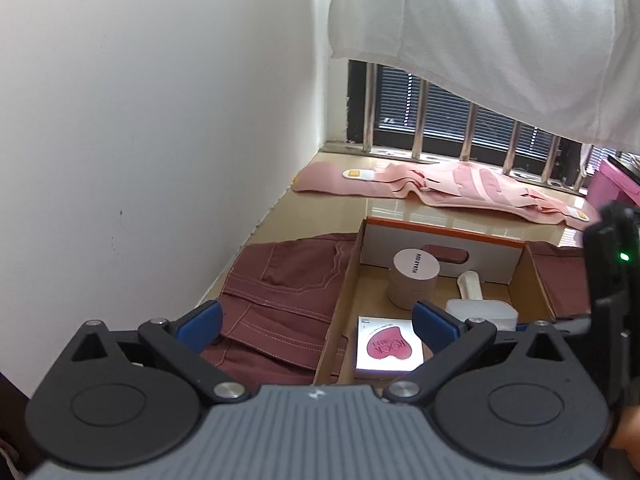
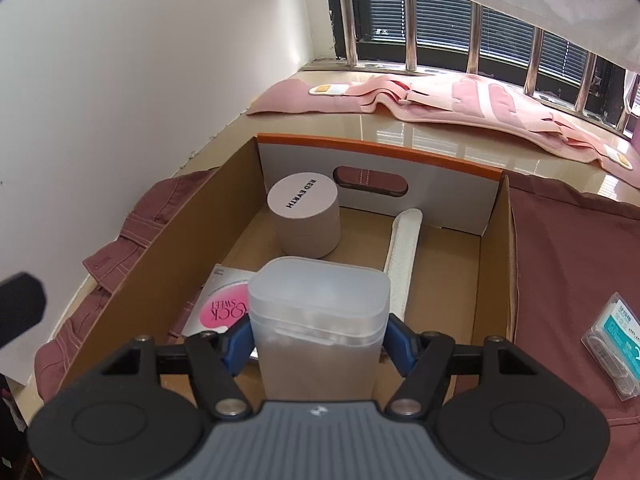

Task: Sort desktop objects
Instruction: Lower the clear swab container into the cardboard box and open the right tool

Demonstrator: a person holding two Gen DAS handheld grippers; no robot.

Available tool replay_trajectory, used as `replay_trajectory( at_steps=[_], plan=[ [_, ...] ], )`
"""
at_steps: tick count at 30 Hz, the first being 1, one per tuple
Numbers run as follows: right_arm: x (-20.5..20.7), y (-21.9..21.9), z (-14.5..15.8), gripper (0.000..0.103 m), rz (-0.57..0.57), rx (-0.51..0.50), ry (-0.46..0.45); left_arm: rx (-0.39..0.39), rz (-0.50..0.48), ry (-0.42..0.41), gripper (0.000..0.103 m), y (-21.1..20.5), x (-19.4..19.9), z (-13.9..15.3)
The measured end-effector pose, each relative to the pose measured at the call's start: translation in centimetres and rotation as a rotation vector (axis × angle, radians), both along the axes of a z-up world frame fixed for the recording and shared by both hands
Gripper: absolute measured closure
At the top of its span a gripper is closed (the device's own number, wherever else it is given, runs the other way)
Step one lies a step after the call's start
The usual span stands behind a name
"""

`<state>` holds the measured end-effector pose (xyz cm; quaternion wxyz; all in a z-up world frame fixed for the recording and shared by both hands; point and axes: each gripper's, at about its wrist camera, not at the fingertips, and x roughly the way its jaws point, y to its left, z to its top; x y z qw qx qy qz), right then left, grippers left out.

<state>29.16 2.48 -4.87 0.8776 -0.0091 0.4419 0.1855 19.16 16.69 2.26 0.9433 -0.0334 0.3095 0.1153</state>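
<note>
Left wrist view. The left tongs (image 1: 316,322) stand wide open and hold nothing, poised over the maroon cloth (image 1: 276,300) at the left wall of the cardboard box (image 1: 336,300). Inside the box: a round tin (image 1: 414,278) at 12 o'clock, a white strip (image 1: 472,286) at 1 o'clock, a heart-printed card (image 1: 390,348) at 6 o'clock.

Right wrist view. The right tongs (image 2: 318,340) are closed on a frosted plastic container (image 2: 320,320), held upright above the near part of the box; whether it touches the floor cannot be told. A clear case (image 2: 616,350) lies outside on the cloth at 3 o'clock. Judged progress: three items boxed, a fourth arriving, at least the case left.
</note>
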Motion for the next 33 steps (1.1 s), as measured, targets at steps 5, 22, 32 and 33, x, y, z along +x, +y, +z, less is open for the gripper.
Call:
replay_trajectory(
  at_steps=[5,22,32,33],
  plan=[
    [-0.1,-0.7,-0.3,0.036,-0.007,0.031,0.007,-0.008,0.033,0.034,0.000,1.1,1.6,-0.7],
    [-1.1,-0.4,-0.3,0.022,0.014,0.038,-0.021,-0.042,0.071,0.092,0.000,2.2,2.2,-2.5],
    [-3.9,-3.0,3.4,0.000,0.025,0.089,-0.124,-0.046,0.075,0.038,0.000,1.2,0.5,-0.1],
    [-4.4,-3.5,3.8,0.000,0.026,0.096,-0.135,-0.048,0.076,0.031,0.000,1.0,0.2,0.2]
  ],
)
